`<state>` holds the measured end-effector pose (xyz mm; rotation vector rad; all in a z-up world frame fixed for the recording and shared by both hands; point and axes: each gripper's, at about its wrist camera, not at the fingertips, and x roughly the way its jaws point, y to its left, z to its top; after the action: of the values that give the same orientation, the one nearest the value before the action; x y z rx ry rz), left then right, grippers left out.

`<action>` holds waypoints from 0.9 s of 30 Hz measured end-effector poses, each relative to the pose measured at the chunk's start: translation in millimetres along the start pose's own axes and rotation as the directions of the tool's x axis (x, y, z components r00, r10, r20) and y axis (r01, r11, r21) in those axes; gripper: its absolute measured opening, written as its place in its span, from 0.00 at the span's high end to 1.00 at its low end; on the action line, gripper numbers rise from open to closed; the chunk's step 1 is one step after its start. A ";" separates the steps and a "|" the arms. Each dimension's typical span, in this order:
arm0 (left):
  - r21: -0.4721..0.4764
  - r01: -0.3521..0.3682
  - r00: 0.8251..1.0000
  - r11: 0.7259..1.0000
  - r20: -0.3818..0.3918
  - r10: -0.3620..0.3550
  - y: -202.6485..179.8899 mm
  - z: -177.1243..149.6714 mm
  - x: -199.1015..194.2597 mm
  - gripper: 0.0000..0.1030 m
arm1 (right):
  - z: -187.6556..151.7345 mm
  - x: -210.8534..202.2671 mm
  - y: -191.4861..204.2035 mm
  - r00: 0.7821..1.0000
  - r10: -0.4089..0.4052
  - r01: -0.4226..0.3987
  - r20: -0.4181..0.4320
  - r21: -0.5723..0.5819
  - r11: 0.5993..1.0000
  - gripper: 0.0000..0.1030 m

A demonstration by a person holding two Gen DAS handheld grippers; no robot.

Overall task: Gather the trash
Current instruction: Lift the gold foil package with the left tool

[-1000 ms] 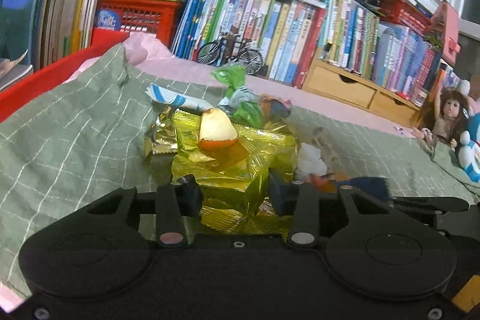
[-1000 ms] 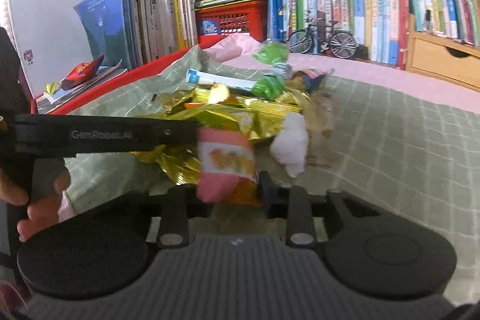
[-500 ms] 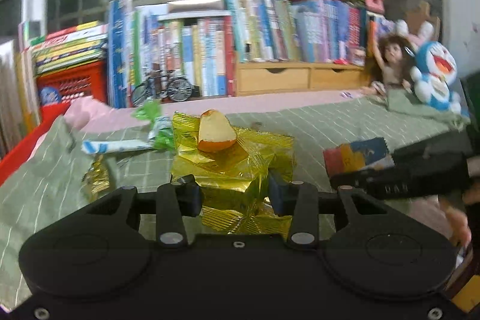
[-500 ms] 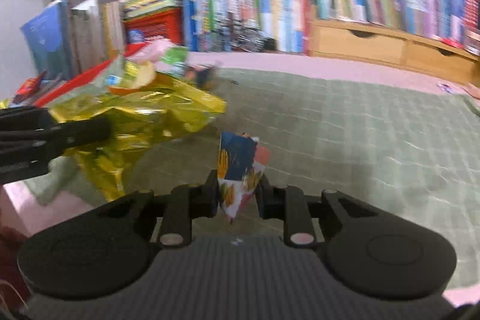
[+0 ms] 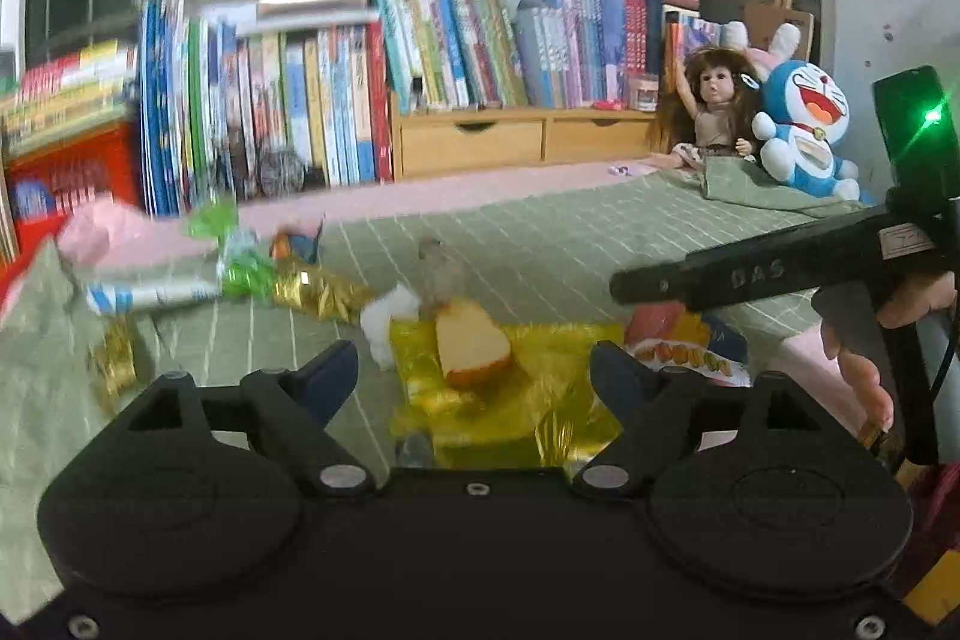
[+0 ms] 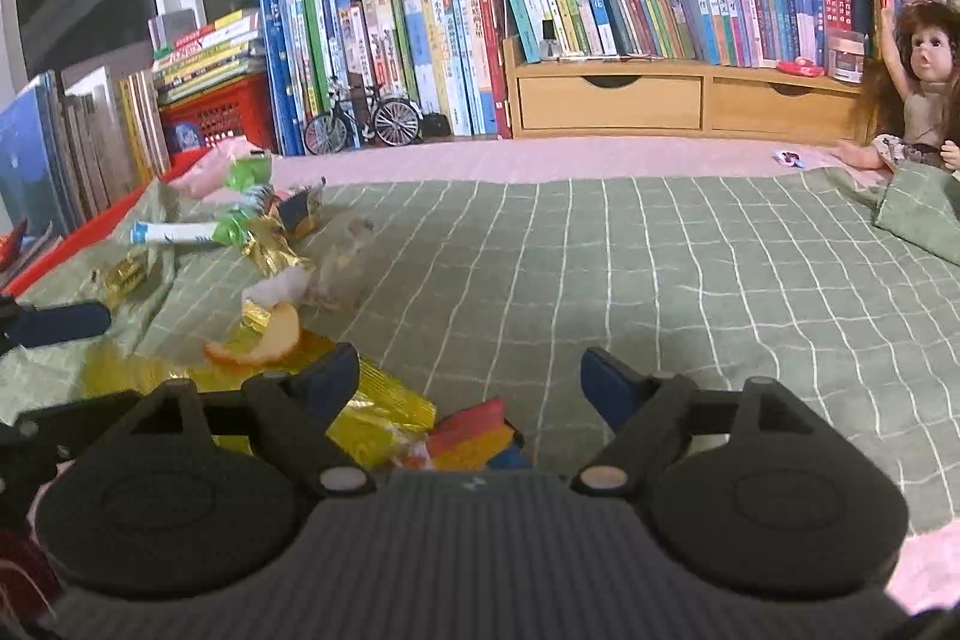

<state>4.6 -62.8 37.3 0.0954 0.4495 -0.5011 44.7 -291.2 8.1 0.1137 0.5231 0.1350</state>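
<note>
Left tool: its jaws are opening, wide apart, nothing clamped; the crinkled yellow foil wrapper lies loose between and below them at the frame's lower centre.
Right tool: your jaws are opening too, gripping nothing; the small red-and-orange snack packet sits at the lower centre, just under the tool body.
Apple slice: the bitten pale apple wedge with orange skin rests unsecured on the yellow wrapper; drag or tilt the foil and it can roll off onto the green checked cloth.
Scattered trash: the green foil wrappers, gold foil scrap and white crumpled tissue lie in the left half of the right view, well apart from your new pile; you could leave them behind.
Crowding: both tools hang close over one small pile; reach together and you may knock each other or scatter the light packets.
Snagging: close low and you may pinch the cloth instead of trash.
</note>
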 end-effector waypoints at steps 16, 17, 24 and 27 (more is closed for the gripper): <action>-0.609 0.129 0.979 0.783 -0.046 -0.198 64.4 -29.8 29.6 0.18 | -8.2 16.7 38.9 0.995 0.050 -0.066 -0.091 -0.175 0.982 0.47; -0.608 0.129 0.981 0.783 -0.040 -0.192 64.4 -28.9 27.3 0.17 | -11.3 18.0 42.2 0.994 0.043 -0.062 -0.098 -0.200 0.978 0.47; -0.621 0.125 0.983 0.774 -0.028 -0.181 59.0 -33.9 28.9 0.17 | -28.2 22.6 40.7 0.993 0.057 -0.078 -0.105 -0.209 0.975 0.43; -0.641 0.132 0.978 0.756 -0.041 -0.205 50.6 -32.2 39.3 0.46 | -29.4 21.1 40.7 0.993 0.062 -0.083 -0.099 -0.218 0.972 0.43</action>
<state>47.2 -29.6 -10.0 -0.5885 0.7224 -0.4986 43.9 -245.6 -21.7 -0.0924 0.5922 0.2704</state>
